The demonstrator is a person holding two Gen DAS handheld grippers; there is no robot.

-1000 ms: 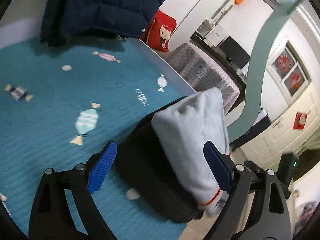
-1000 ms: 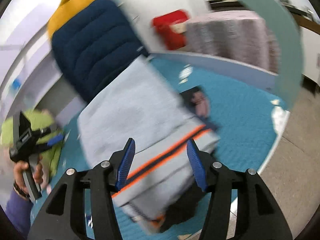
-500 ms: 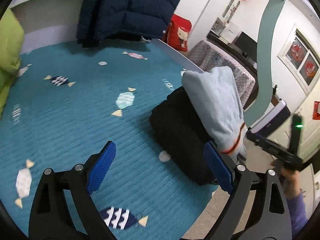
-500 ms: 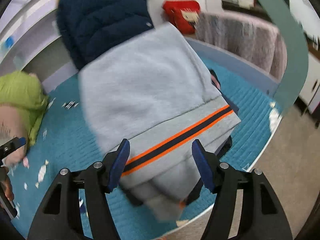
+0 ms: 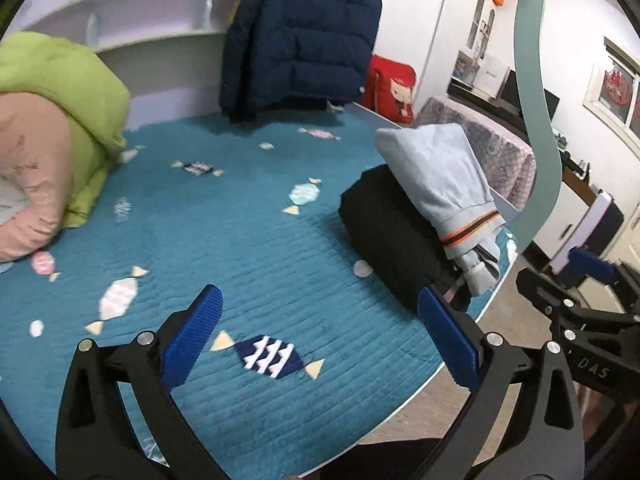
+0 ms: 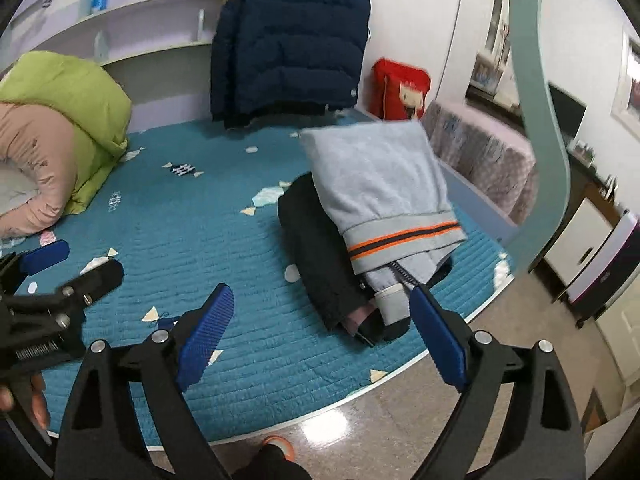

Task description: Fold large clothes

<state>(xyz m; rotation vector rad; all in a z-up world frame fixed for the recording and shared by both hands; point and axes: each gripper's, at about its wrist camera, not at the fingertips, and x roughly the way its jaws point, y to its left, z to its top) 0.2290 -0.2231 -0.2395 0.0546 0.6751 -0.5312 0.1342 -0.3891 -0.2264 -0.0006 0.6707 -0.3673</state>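
- A teal quilted bed cover (image 5: 248, 248) printed with candy shapes fills most of both views, and its rounded edge meets the floor in the foreground.
- A navy puffer jacket (image 6: 288, 44) with a yellow top hangs at the far side of the bed, below white shelves.
- A lime-green duvet (image 5: 76, 92) wrapped around something pink sits bunched at the left.
- A folded light-grey garment (image 6: 380, 184) with an orange and dark stripe on its hem lies on top of a folded black garment (image 5: 384, 236), near the bed's right edge; a zip seems to show under the hem, though that part is blurred.
- A red cushion (image 6: 400, 92) with a cartoon face stands beyond the stack.
- The left gripper (image 5: 320, 332) hovers over the cover, blue pads spread wide and holding nothing.
- The right gripper (image 6: 320, 332) is also spread wide and empty, its right finger just in front of the stack.
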